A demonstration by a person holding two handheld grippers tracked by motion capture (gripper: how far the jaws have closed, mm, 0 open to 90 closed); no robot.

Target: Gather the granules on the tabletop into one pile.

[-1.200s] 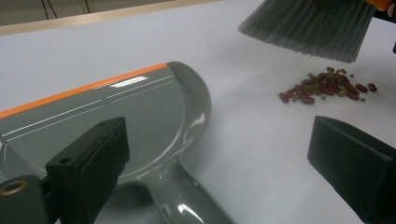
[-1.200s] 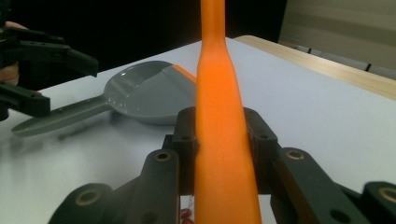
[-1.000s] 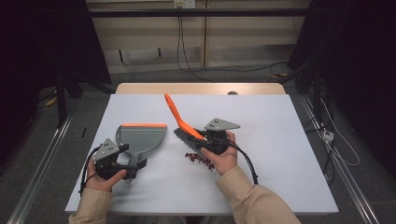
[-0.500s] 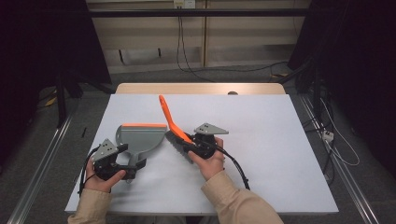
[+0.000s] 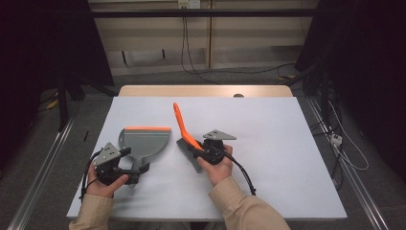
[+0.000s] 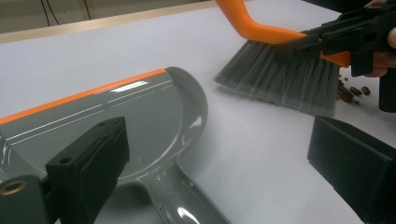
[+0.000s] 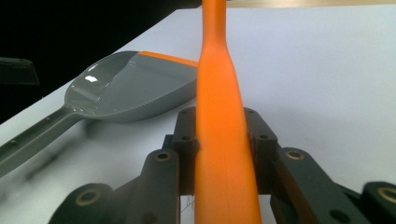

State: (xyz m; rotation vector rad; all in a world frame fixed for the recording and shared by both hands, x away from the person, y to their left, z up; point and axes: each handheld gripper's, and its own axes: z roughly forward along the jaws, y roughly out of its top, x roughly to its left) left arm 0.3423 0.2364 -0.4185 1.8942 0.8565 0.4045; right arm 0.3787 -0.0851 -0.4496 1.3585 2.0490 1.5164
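Both black jaws of your right gripper (image 5: 197, 149) are clamping the orange handle of the hand brush (image 7: 223, 140), one pad pressing on each side of it. Your left gripper (image 5: 134, 167) is sitting at the dustpan's handle, and its jaws are standing well apart in the left gripper view, with that handle running between them; whether the pads are touching it you cannot tell from here.

Taking the dustpan (image 5: 143, 141) as your landmark, you are working with one grey dustpan with an orange lip, one brush with grey bristles, and two grippers. The dustpan is lying flat on the white table (image 5: 287, 143), its orange lip facing away from you. The brush is standing just to the right of the dustpan, apart from it, with its bristles (image 6: 280, 81) down on the table and its handle rising up and away from you.

A small scatter of dark brown bits (image 6: 350, 91) is lying on the table on the far side of the bristles from the dustpan; they are too small to count. The dustpan's tray is holding nothing.
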